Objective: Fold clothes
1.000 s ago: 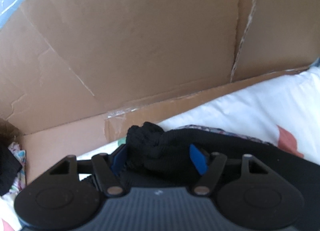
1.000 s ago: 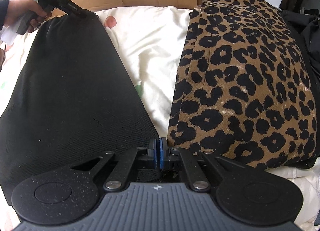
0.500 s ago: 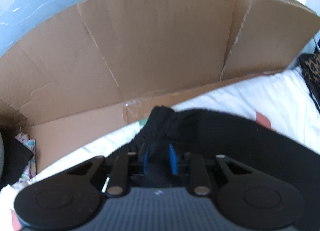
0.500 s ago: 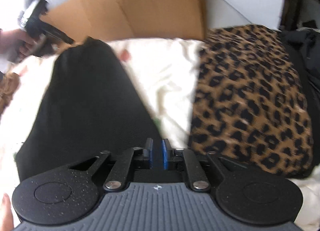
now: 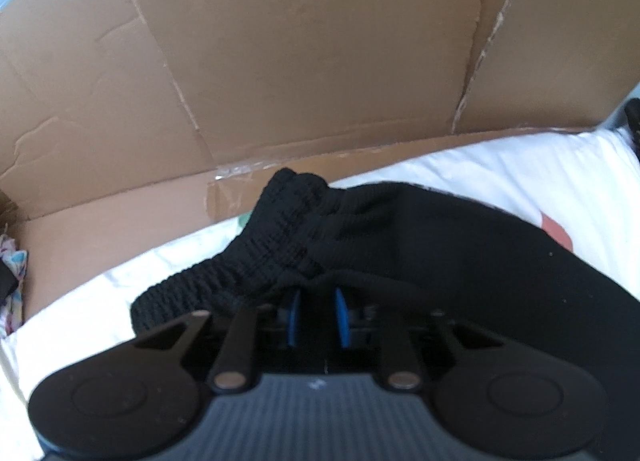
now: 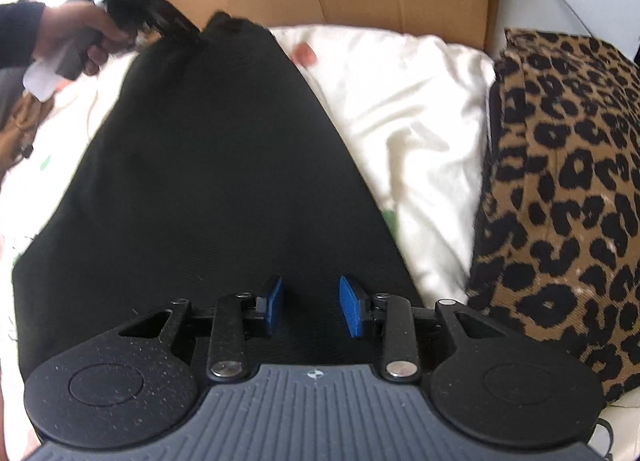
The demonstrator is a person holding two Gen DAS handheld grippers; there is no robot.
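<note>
Pants (image 6: 208, 165) look soft and floppy. My left gripper (image 5: 316, 317) is closing on the thick stretchy waistband (image 5: 276, 237), the best hold. My right gripper (image 6: 311, 303) is opening, gripping nothing.

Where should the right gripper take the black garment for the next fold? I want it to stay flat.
Judging by its pose, grip the near hem of the black garment, coming from above at the edge beside the white bedding. The right gripper is opening over it.
</note>
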